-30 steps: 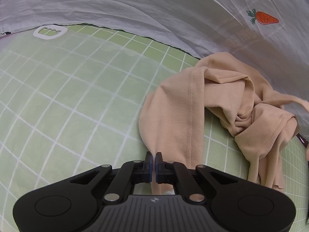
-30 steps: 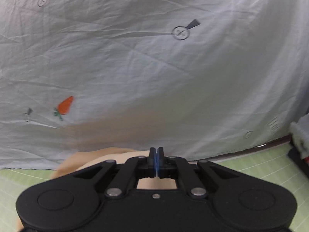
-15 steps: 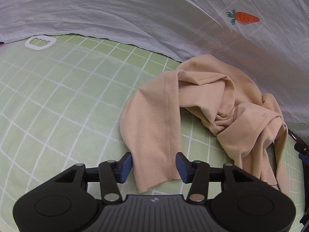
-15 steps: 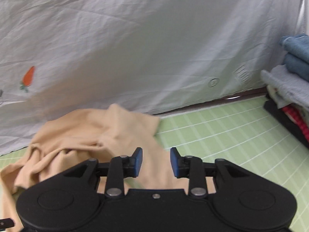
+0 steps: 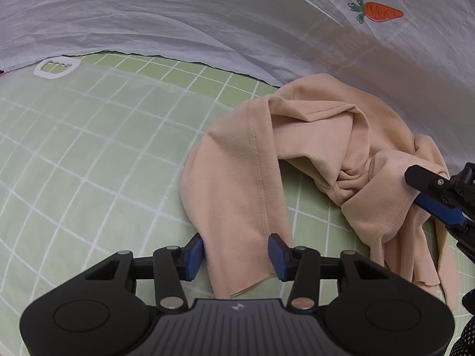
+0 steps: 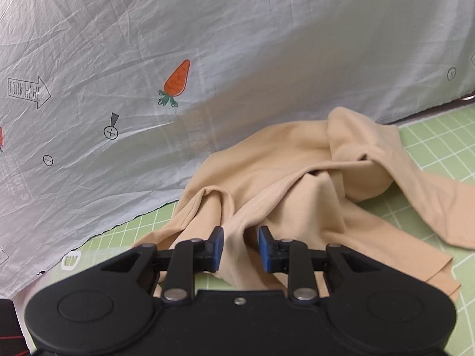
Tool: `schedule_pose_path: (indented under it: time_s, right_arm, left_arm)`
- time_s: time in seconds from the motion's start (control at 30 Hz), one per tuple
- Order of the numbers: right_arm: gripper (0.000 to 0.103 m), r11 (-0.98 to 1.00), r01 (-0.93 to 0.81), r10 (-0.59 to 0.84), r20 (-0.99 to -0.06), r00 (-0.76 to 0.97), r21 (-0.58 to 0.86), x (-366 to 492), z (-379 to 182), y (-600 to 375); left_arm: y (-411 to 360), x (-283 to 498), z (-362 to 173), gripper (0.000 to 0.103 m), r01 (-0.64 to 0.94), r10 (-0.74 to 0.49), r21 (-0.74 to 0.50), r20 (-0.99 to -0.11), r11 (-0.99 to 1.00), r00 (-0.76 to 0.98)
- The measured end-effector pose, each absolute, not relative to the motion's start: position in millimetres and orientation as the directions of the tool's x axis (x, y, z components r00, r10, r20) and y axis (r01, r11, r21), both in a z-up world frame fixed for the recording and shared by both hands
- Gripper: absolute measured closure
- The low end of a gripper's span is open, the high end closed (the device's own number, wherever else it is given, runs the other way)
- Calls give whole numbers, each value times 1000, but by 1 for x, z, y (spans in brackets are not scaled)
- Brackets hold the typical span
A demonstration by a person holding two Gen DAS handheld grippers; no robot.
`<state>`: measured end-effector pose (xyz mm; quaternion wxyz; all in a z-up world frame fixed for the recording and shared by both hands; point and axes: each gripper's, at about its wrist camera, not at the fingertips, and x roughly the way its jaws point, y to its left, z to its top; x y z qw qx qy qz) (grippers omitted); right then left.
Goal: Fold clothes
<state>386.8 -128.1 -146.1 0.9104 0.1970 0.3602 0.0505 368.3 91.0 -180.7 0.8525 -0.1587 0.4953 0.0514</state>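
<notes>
The crumpled peach knit garment (image 5: 320, 160) is lying bunched on the green gridded mat (image 5: 89, 154) against the white printed sheet (image 5: 207, 20). Both claws are partly open and have just been closing: the left gripper (image 5: 236, 252) is straddling a hem end, the right gripper (image 6: 240, 249) a raised fold, neither pinching yet. Judging from this, the regrasp step is under way, and next is calling for firm pinches before spreading the cloth flat.

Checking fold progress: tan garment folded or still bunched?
Bunched. The tan garment lies crumpled on the green grid mat, twisted, one end trailing out.

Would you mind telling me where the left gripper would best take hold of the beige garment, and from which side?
Probably the flat strip nearest the left gripper, at its hemmed end. The beige garment is bunched elsewhere, but this strip lies smooth on the green grid mat. Come from above at its near end; the jaws, just closing, already straddle it without pressing.
</notes>
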Motion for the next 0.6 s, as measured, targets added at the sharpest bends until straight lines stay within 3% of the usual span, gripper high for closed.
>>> schedule_pose_path:
  time_s: [0.07,0.13,0.27,0.47,0.6]
  right_arm:
    - [83,900,54,268,-645,715,433,390,-154,-130]
    - [97,875,72,297,-649,701,478,391,-163,-137]
    - [100,792,140,346,-627,698,594,387,-179,-163]
    - [100,699,248,336,-614,714,671,378,-188,-205]
    - [100,719,293,207,-597,775,630,364,-169,-237]
  left_arm:
    - [93,368,-181,80,-253,-47,-199,-864,947,502]
    - [98,368,-181,92,-264,-34,-190,-866,946,500]
    - [108,367,-182,99,-284,-60,-230,-862,931,503]
    - [106,367,-181,99,-277,-51,-218,-860,936,508]
    - [108,366,-182,99,-267,-58,-226,-854,937,517]
